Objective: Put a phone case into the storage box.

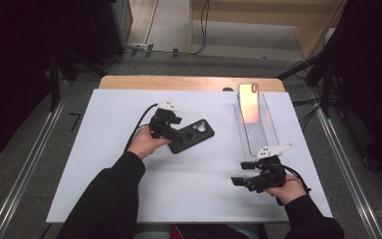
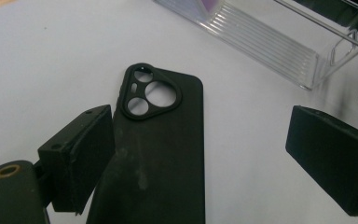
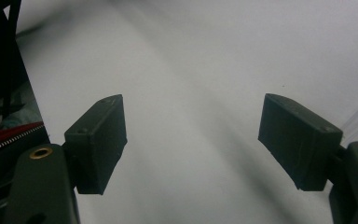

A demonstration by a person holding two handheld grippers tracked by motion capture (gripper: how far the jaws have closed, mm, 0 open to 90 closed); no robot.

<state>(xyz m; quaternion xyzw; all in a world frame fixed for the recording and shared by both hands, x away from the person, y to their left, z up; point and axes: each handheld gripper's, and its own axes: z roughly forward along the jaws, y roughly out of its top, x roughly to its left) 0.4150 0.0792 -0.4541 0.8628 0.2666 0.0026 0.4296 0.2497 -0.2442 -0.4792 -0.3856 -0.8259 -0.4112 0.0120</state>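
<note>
The right gripper [image 1: 243, 175] was held with jaws spread and empty, well apart from the work. The left gripper [image 2: 200, 154] had its jaws spread astride the black phone case [image 2: 161, 154], which lay flat on the table [image 1: 104, 149], long axis running away between them, nearer one jaw. Beyond stood the clear tray [image 2: 279, 42].

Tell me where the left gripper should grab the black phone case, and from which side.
Grip the black case across its two long edges at the plain lower half, coming from its bottom end. It lies flat, camera cutout away, and the left gripper already straddles that end with open jaws. Flat on the table, it probably needs low pads.
</note>
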